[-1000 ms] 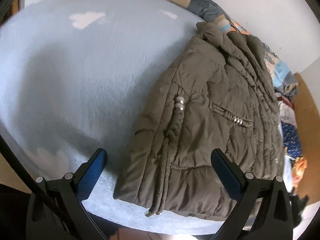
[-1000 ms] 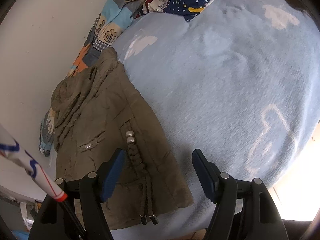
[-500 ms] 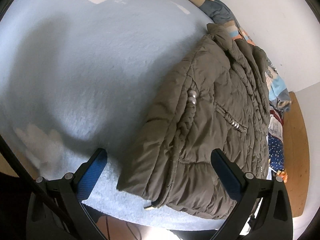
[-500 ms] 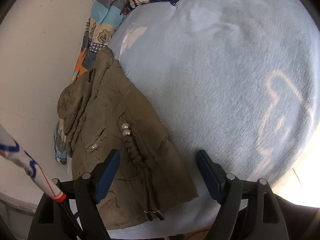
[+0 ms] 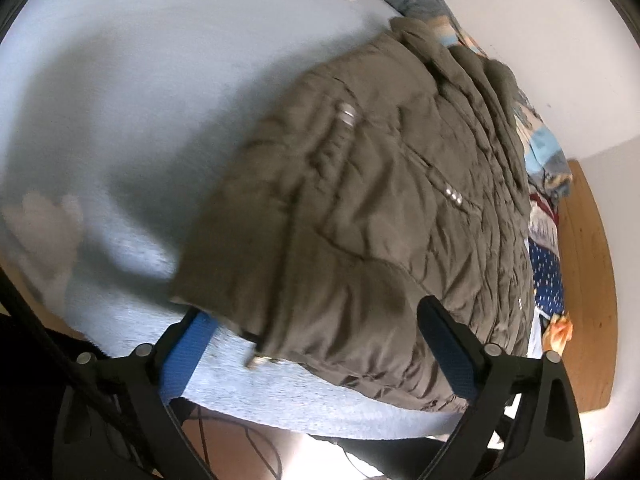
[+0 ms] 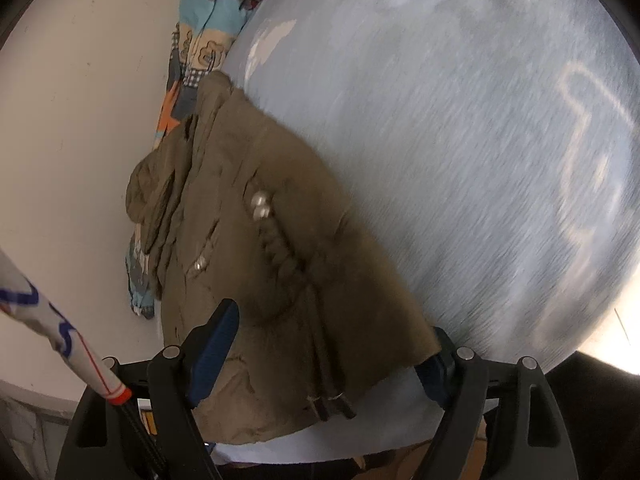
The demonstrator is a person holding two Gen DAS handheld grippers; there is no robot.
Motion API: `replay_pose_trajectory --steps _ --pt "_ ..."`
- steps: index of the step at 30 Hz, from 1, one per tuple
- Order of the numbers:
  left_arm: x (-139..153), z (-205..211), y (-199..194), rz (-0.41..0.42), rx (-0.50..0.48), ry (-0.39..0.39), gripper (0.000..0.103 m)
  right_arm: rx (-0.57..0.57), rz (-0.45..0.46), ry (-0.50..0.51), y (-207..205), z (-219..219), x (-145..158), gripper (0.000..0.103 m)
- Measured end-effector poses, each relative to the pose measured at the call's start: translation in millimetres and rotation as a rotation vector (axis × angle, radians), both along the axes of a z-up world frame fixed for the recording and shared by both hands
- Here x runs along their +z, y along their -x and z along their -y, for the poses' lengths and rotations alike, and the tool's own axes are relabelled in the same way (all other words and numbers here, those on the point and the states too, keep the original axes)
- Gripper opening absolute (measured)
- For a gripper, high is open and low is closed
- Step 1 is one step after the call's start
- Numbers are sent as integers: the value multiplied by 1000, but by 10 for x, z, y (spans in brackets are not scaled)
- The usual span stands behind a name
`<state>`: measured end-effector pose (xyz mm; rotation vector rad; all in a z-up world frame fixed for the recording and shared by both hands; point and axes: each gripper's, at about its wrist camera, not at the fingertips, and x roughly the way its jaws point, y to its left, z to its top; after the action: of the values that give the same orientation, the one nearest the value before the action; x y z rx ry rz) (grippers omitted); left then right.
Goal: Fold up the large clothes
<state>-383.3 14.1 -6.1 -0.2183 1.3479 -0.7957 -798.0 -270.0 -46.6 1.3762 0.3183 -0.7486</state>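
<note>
An olive-brown padded jacket (image 5: 380, 208) lies folded lengthwise on a light blue bed cover (image 5: 140, 92), its hem at the near bed edge. It also shows in the right wrist view (image 6: 280, 264). My left gripper (image 5: 320, 344) is open, its jaws straddling the hem, the jacket's near corner lying over the left blue pad (image 5: 188, 356). My right gripper (image 6: 324, 356) is open, its jaws on either side of the hem where the drawcords (image 6: 332, 396) hang. Neither grips the cloth.
A pile of patterned clothes (image 6: 208, 28) lies along the white wall behind the jacket. A wooden headboard (image 5: 588, 280) stands at the right in the left wrist view. The blue cover (image 6: 460, 140) spreads wide beside the jacket. The floor shows below the bed edge.
Both grippers have moved forward and down onto the jacket's hem, which now lies between their open jaws. The jacket itself has not visibly shifted.
</note>
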Motion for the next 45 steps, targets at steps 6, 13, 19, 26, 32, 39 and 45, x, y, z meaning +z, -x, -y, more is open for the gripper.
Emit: replay_pose_trajectory --steps 6,13,19,26,32,39,45 --pt "107 142 131 115 -60 -13 78 64 -34 86 -321 -116 75 58" --pt "59 222 160 173 -49 -59 75 67 -57 87 -398 -66 4 46" --pt "155 230 167 242 -54 -65 75 88 -73 210 -393 -122 248 36" --pt "43 87 -59 91 2 26 66 115 -160 190 -506 -74 177 35" --pt "43 97 -9 133 -9 -11 59 114 -156 186 -501 -63 135 35" --pt "99 184 98 229 -22 -61 58 110 -151 197 -476 -64 131 36" --pt "126 230 175 314 -40 -94 57 99 -138 188 -422 -86 118 36"
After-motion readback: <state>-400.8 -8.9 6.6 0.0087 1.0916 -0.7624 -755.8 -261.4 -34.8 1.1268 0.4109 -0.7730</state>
